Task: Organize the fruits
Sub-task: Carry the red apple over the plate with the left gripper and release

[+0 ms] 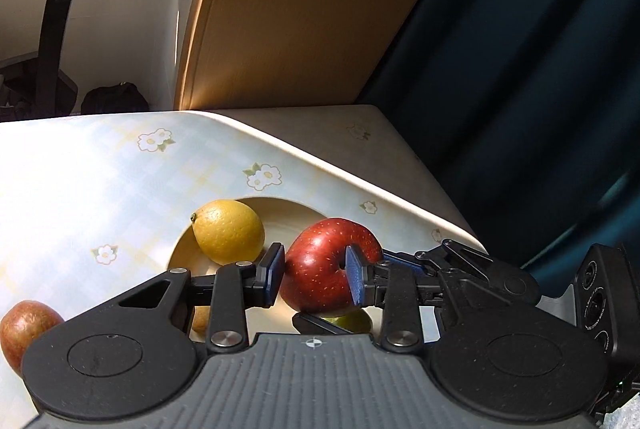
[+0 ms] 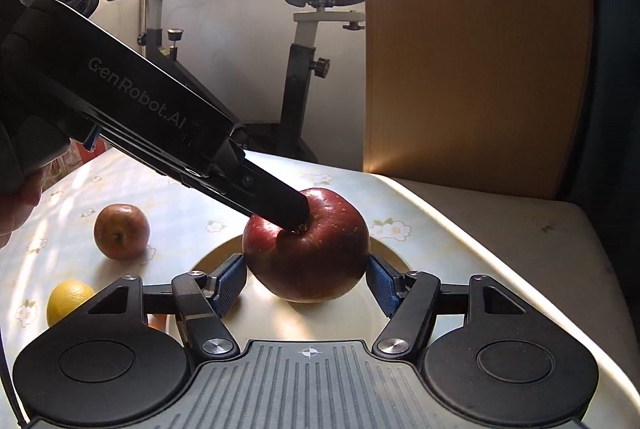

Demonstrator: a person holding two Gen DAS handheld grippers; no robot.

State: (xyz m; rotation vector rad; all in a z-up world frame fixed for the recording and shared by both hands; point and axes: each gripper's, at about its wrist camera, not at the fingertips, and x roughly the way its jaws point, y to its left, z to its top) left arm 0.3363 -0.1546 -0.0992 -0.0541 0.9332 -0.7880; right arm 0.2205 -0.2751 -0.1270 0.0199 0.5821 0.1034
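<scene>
Left wrist view: both tongs pinching one red apple over the plate.

Left tongs [image 1: 314, 277] clamp the red apple [image 1: 320, 269], one pad in its stem hollow, one on its side. Right tongs [image 2: 306, 279] press the same apple at its widest, just above the plate [image 2: 396, 261]. Beyond lie a lemon [image 1: 228, 231] in the plate and a brownish apple [image 2: 121, 231] on the flowered table [image 1: 80, 189].

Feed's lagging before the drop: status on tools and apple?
Left tool clamped on red apple, one pad in stem dimple. Right tool pinching its sides. Apple above plate; lemon at plate's edge.
</scene>
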